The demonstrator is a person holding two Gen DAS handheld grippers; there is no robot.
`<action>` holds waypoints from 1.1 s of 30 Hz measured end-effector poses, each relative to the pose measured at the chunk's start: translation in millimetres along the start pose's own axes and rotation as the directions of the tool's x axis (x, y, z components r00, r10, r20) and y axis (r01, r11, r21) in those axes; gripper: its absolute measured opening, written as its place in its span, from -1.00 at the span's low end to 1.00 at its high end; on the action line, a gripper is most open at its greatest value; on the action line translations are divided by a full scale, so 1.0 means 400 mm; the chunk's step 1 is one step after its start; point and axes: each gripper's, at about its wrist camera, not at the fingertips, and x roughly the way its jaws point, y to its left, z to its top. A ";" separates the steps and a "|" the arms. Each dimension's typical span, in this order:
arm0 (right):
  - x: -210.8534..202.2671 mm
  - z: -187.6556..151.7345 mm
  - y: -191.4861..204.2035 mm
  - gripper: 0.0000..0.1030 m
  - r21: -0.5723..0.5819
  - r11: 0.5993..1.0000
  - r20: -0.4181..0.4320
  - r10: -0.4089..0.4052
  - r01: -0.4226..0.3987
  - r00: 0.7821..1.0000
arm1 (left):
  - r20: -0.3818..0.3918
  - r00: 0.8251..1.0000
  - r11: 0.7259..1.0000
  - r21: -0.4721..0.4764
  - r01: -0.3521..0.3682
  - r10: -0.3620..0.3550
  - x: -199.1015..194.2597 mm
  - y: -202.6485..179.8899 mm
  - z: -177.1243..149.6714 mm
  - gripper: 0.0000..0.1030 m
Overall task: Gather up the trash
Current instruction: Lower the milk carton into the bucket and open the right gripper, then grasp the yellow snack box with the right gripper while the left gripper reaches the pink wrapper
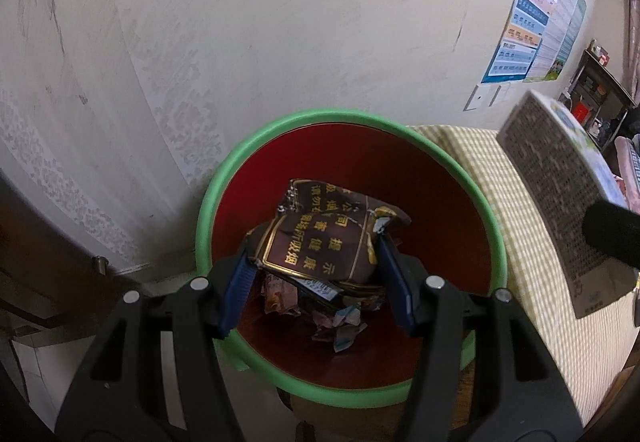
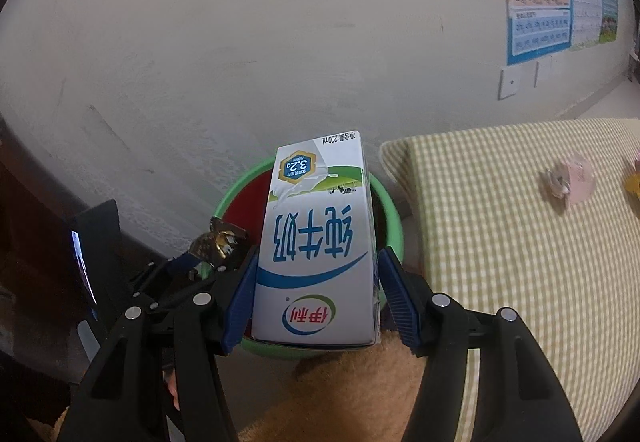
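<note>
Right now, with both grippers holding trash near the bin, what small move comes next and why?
Probably open the left gripper: its crumpled cigarette pack already hangs inside the green-rimmed bin, above other scraps. The right gripper holds its milk carton nearer the rim.

Both grippers look the same. The left gripper (image 1: 316,270) and right gripper (image 2: 316,274) have thick black plastic arms, round silver screws (image 1: 435,282), and blue pads (image 2: 240,302) with little ridges.
</note>
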 end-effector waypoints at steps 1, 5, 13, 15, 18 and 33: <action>0.006 0.004 0.004 0.12 -0.004 1.000 -0.002 0.002 -0.002 1.000 | -0.002 1.000 1.000 -0.003 0.000 0.000 0.002 0.001 -0.001 0.09; 0.024 0.013 0.011 0.12 0.000 1.000 -0.012 0.017 -0.017 1.000 | -0.012 1.000 1.000 -0.011 0.001 -0.001 0.011 0.008 -0.003 0.09; 0.050 0.039 0.020 0.32 0.034 0.995 -0.004 0.089 -0.089 0.996 | -0.035 0.999 1.000 -0.022 -0.021 0.020 0.033 0.016 -0.005 0.39; 0.043 0.038 0.016 0.33 0.045 0.995 0.011 0.094 -0.094 0.996 | -0.039 0.999 0.999 -0.024 -0.022 0.021 0.033 0.019 -0.006 0.39; 0.020 0.027 -0.017 0.33 0.073 0.994 0.025 0.083 -0.085 0.996 | -0.041 0.999 1.000 -0.022 -0.020 0.019 0.030 0.017 -0.006 0.39; -0.353 -0.187 -0.694 0.50 0.352 0.714 0.026 -0.653 0.605 0.757 | -0.030 0.999 0.993 0.118 0.023 -0.020 -0.010 -0.145 -0.009 0.40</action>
